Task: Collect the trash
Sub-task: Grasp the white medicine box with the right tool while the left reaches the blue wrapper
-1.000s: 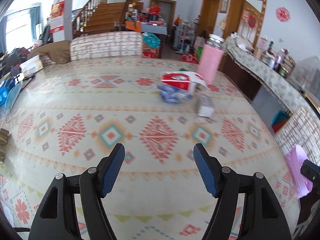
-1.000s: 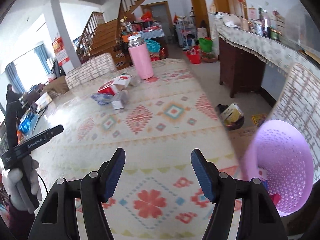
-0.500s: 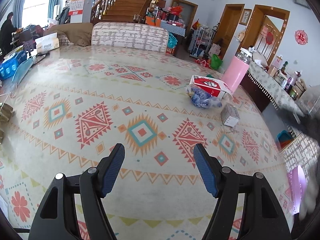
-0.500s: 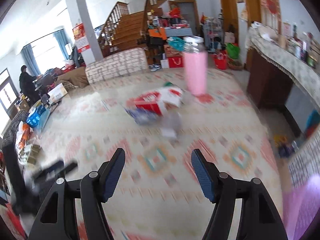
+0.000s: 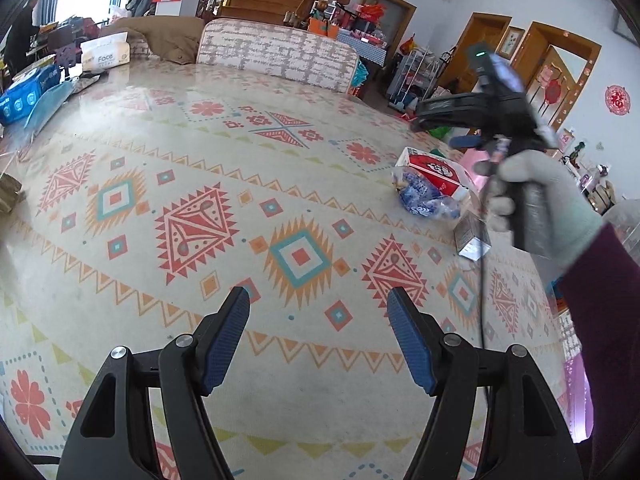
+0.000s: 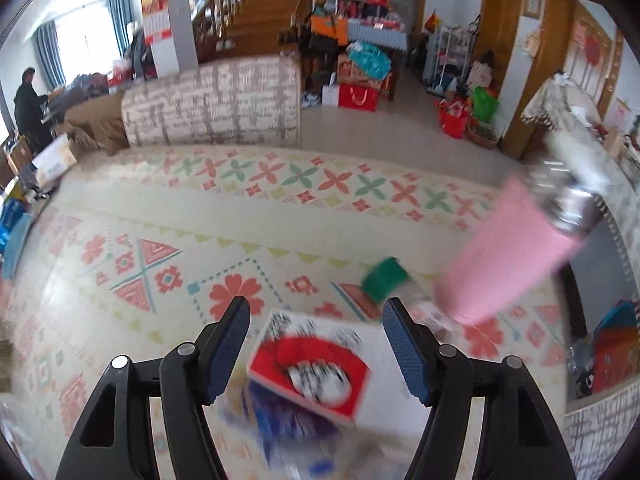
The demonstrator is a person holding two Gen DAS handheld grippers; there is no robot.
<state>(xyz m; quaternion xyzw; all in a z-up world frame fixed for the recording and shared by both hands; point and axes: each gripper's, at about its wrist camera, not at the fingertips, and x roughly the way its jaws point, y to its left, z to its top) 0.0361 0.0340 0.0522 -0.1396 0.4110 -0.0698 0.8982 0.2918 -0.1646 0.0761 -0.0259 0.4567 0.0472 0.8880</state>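
A red and white carton (image 5: 434, 171) lies on the patterned table beside a crumpled blue and clear wrapper (image 5: 424, 199) and a small grey box (image 5: 473, 237). My left gripper (image 5: 318, 326) is open over bare tablecloth, well short of that trash. My right gripper (image 6: 316, 334) is open and hovers just above the red and white carton (image 6: 310, 374), which shows between its fingers, untouched; the blue wrapper (image 6: 288, 414) lies below it. In the left wrist view the right gripper (image 5: 444, 126) is held by a gloved hand (image 5: 532, 188) above the trash.
A pink bottle with a steel cap (image 6: 516, 248) stands right of the carton, with a small green item (image 6: 384, 276) near it. A tissue pack (image 5: 105, 55) and blue packets (image 5: 28, 92) lie at the table's far left. A chair back (image 5: 276, 54) stands behind the table.
My right gripper has swept across the table from near the pink basket to just over the red carton. The left gripper has drifted and rolled slightly; the right hand now shows in its view.
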